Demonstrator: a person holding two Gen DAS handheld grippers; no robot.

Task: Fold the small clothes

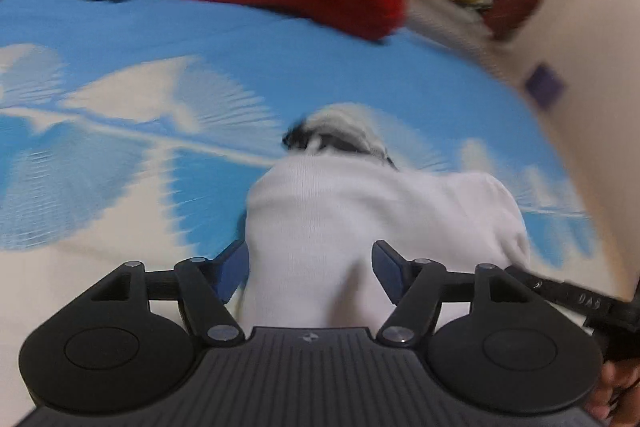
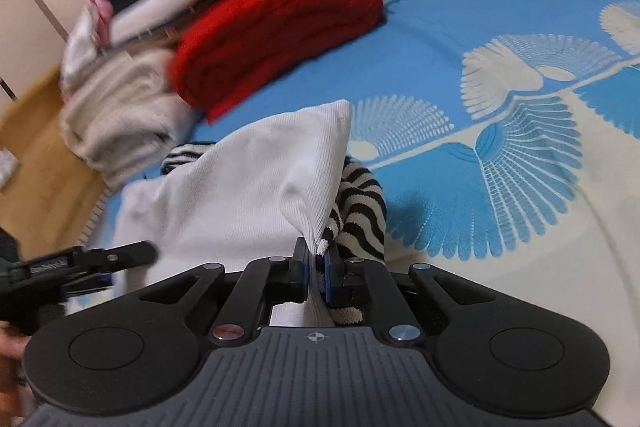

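Your right gripper (image 2: 318, 263), low centre of frame, pinches the white garment (image 2: 256, 179) by its edge; its length runs toward upper left. Your left gripper (image 1: 310, 269) straddles it, jaws wide.

Blue-white bedspread (image 2: 500, 7): red folded knit (image 2: 276, 31), cream knit (image 2: 120, 115), white garment (image 2: 248, 179).

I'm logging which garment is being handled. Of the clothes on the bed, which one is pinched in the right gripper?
The white ribbed garment: its corner sits between the right gripper pads. The red folded one and cream one lie untouched behind.
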